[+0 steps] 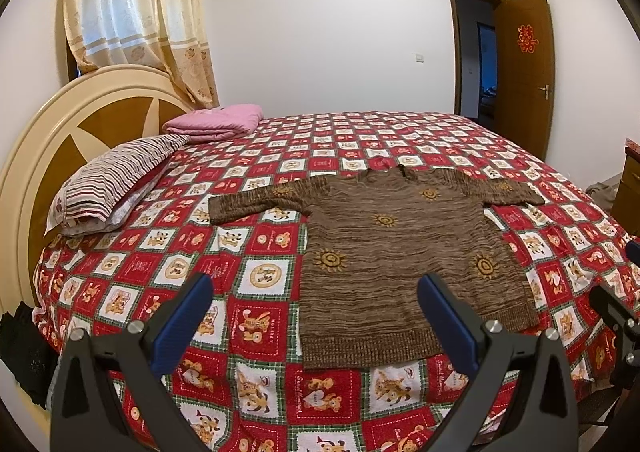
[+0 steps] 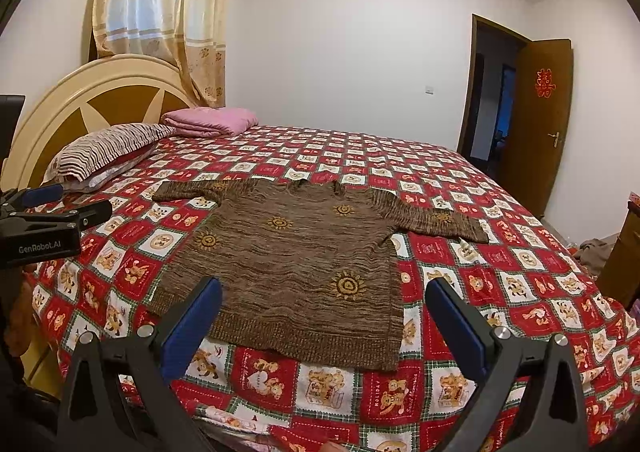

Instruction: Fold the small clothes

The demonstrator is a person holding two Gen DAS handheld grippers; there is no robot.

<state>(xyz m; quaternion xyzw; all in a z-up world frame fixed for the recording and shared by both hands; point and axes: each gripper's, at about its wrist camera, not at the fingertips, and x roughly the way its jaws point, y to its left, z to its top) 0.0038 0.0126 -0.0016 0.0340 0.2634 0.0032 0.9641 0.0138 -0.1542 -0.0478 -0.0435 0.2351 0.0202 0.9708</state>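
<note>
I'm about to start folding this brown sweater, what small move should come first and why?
Probably lower the left gripper onto the left sleeve to fold it inward. The sweater lies flat on the bedspread, sleeves spread, and both grippers, right gripper included, hover open and empty.

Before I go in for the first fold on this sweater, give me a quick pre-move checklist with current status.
1. Left tool open and holding nothing: ok.
2. Right tool open and holding nothing: ok.
3. Brown sweater lying flat, front up, hem toward the tools: ok.
4. Both sleeves spread out to the sides, not tucked under the body: ok.
5. Nothing resting on the sweater; striped pillow and pink folded blanket sit apart from it near the headboard: ok.
6. Bedspread under the sweater smooth enough to pinch only knit, not the cover: cannot tell.
</note>
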